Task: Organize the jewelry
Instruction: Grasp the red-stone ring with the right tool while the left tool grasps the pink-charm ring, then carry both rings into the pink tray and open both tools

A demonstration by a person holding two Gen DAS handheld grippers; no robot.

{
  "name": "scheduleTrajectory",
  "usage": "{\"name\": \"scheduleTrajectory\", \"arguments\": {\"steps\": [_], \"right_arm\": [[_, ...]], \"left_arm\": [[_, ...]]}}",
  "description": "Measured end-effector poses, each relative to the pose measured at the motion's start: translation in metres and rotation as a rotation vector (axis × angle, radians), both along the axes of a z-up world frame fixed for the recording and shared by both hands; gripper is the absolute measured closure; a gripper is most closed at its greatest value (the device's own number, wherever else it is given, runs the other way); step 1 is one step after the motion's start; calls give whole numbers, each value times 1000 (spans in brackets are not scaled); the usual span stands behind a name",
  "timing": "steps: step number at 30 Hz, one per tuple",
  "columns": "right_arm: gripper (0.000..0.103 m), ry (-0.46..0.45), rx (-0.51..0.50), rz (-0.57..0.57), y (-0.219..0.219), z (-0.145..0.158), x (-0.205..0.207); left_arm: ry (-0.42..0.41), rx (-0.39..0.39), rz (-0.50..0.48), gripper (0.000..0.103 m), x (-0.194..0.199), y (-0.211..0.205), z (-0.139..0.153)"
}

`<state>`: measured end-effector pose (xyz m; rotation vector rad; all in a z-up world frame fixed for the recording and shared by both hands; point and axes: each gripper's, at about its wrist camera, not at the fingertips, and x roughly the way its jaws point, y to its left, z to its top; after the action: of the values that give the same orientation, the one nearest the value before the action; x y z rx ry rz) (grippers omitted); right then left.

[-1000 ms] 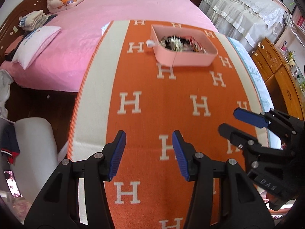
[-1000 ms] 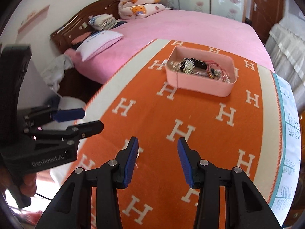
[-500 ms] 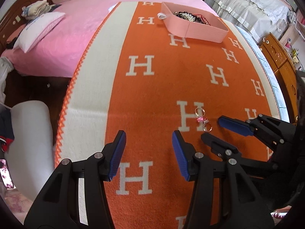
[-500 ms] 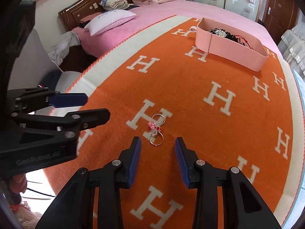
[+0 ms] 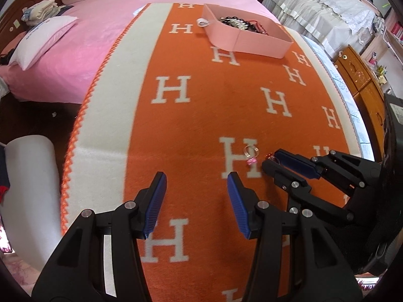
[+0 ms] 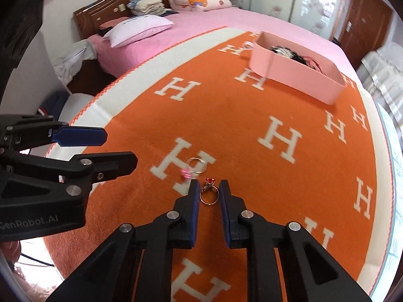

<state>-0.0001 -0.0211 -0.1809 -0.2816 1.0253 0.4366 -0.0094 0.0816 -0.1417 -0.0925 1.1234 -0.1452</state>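
Two rings lie on an orange blanket [image 6: 252, 130] with white H letters. The red-stone ring [image 6: 209, 196] sits between the fingers of my right gripper [image 6: 209, 185]. Its jaws are closing, and the pads meet the band on both sides while the ring rests on the blanket. Just left of it lies the pink-stone ring [image 6: 195, 164] [image 5: 250, 152]. In the left wrist view the right gripper [image 5: 270, 158] hides most of the red-stone ring. My left gripper [image 5: 196, 188] [image 6: 119, 148] hovers open and empty to the left of the rings.
A pink box [image 5: 252, 41] [image 6: 297, 78] holding several pieces of jewelry stands at the blanket's far end. The blanket lies over a pink bed [image 5: 100, 25] with pillows [image 6: 141, 29] and a wooden headboard. A wooden cabinet [image 5: 362, 80] stands at the right.
Both grippers dropped toward the blanket, bringing the two rings into view. The right gripper's jaws narrowed from wide apart to closing around the red-stone ring. The left gripper's jaws kept their width.
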Motion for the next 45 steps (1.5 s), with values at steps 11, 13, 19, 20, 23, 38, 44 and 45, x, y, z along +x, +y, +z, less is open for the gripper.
{"name": "scheduleTrajectory", "arguments": {"steps": [11, 13, 19, 20, 23, 38, 44, 45], "right_arm": [[88, 67, 62, -182, -51, 4, 25], [88, 68, 63, -202, -58, 4, 25], [88, 70, 75, -236, -71, 4, 23], [88, 69, 77, -238, -73, 4, 23], [88, 69, 83, -245, -75, 4, 22], [88, 54, 118, -265, -80, 14, 22], [88, 37, 130, -277, -86, 33, 29], [88, 35, 136, -279, -87, 38, 32]], "left_arm": [[10, -32, -104, 56, 23, -48, -2], [13, -20, -116, 57, 25, -55, -5], [45, -14, -108, 69, 30, -64, -15], [42, -10, -107, 75, 30, -65, -15], [34, 7, -101, 82, 30, -66, -16], [17, 14, -134, 97, 27, -71, -6], [-7, -19, -144, 97, 37, -76, 22], [-10, -17, -144, 97, 40, -77, 28]]}}
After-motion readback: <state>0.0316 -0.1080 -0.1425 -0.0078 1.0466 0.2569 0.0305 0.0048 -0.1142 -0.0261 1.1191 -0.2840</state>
